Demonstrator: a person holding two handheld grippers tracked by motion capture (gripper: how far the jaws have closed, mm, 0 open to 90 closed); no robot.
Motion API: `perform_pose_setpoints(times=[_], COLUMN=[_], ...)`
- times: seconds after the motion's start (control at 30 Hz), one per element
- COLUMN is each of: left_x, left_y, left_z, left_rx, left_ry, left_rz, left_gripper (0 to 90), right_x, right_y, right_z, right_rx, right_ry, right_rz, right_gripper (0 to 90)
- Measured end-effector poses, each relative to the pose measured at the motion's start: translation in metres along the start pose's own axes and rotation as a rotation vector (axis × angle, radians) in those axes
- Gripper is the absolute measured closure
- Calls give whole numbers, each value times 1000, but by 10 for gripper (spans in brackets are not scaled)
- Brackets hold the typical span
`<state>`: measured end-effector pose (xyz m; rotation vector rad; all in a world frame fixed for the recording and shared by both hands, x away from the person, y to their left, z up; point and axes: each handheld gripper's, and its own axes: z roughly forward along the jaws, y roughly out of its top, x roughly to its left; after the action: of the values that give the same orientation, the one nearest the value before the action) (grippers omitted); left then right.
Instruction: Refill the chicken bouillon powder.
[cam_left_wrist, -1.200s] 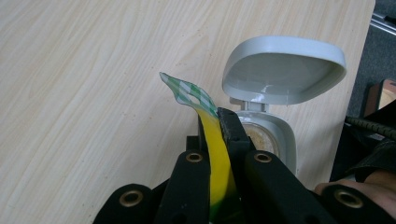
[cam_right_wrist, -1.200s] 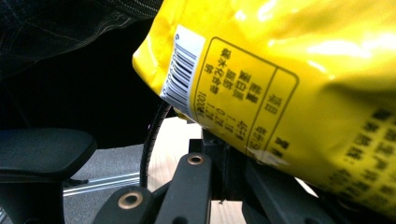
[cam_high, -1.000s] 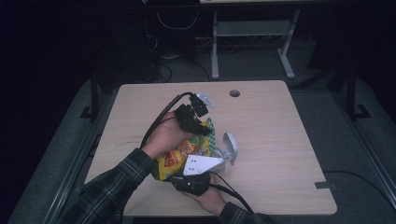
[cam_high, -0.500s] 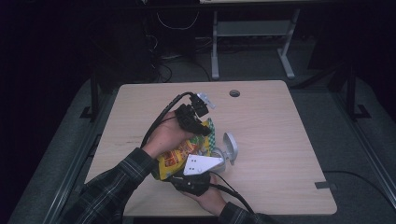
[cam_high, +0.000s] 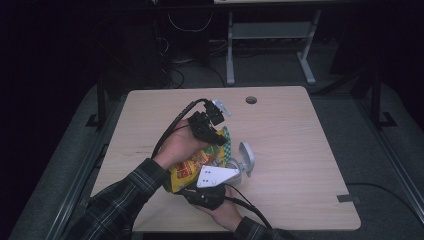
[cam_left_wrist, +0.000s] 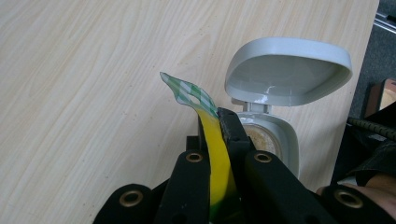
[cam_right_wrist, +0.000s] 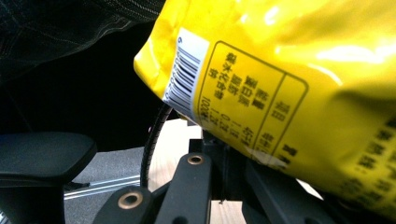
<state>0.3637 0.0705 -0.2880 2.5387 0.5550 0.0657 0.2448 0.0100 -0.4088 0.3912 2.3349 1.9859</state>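
A yellow snack bag (cam_high: 192, 167) is held up over the wooden table (cam_high: 300, 145) between both grippers. My left gripper (cam_high: 219, 139) is shut on the bag's green-and-white checked top edge (cam_left_wrist: 189, 93), and the yellow film runs down between its jaws (cam_left_wrist: 219, 123). My right gripper (cam_high: 202, 189), with its grey plate on top, is shut on the bag's lower end near the barcode (cam_right_wrist: 184, 77), its jaws (cam_right_wrist: 224, 156) pressed against the film. Just right of the bag stands a small grey container (cam_high: 245, 160) with its hinged lid (cam_left_wrist: 287, 70) open and tan contents (cam_left_wrist: 261, 137) inside.
A round cable hole (cam_high: 251, 100) sits near the table's far edge, and a strip of tape (cam_high: 348, 198) lies at the near right corner. Black cables trail from both grippers. A metal frame (cam_high: 270, 45) stands on the dark floor beyond the table.
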Motion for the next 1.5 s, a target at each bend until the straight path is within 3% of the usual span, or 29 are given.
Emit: perform_pose_setpoints(times=[0.9,1.5], left_x=[-3,-4], left_y=[3,4], left_z=[-1,1], left_rx=[2,9], left_ry=[16,16], left_rz=[5,-3], left_gripper=[900,900], right_x=[0,0], right_y=[1,1], right_z=[-1,-1], right_rx=[-11,-18], right_ry=[-1,6], right_rz=[-4,18], right_gripper=[900,900])
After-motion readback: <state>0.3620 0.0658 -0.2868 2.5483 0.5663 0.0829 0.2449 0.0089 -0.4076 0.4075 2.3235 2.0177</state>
